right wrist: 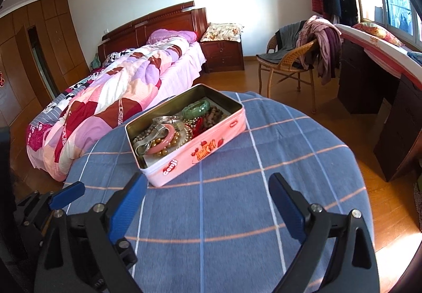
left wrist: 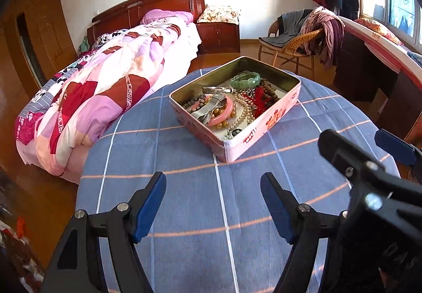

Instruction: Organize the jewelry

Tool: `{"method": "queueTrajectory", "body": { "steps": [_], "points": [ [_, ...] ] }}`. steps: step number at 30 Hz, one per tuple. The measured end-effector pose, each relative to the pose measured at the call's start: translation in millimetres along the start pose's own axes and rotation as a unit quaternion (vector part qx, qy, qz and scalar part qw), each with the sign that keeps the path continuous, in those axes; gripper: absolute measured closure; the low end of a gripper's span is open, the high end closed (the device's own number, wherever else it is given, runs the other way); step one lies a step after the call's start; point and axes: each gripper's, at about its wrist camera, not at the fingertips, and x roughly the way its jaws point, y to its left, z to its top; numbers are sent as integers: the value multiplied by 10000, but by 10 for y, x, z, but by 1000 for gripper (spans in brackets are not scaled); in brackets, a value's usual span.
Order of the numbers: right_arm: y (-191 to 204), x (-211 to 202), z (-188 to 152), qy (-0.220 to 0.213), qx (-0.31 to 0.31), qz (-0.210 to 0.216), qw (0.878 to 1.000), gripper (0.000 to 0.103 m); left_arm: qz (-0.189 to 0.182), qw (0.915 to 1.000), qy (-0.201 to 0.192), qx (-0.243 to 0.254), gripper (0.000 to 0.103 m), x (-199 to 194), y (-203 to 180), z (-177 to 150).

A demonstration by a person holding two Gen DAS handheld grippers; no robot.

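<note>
An open pink tin box sits on a round table with a blue checked cloth. It holds mixed jewelry: a green bangle, a pink bangle, pearl strands, red beads, brown beads and a silver piece. My left gripper is open and empty, short of the box. My right gripper is open and empty, near the box's front corner. Each shows in the other's view: right gripper, left gripper.
A bed with a patchwork quilt stands to the left of the table. A wicker chair with clothes and a dark desk stand to the right. A nightstand is at the back.
</note>
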Motion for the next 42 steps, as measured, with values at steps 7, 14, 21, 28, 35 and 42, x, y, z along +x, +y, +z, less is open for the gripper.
{"method": "queueTrajectory", "body": {
  "steps": [7,14,21,28,35,42],
  "points": [
    [18,-287,-46,-212,-20,-147,9997,7,41,9998,-149,-114,29,-241,59,-174],
    [113,-696,3,-835,-226,-344,9957,3,328,9952,-909,-135,29,-789,156,-142],
    [205,-1101,133,-1550,-232,-389,9869,0,460,9817,-1826,-290,13,-1304,265,-59],
    [217,-1293,209,-2018,-149,-314,9788,0,419,9715,-2289,-447,12,-1540,347,34],
    [230,-1483,284,-2557,-76,-234,9665,0,305,9553,-2828,-806,9,-1786,464,96],
    [235,-1447,285,-2601,-93,-250,9652,0,307,9556,-2814,-817,8,-1805,460,124]
  ]
}}
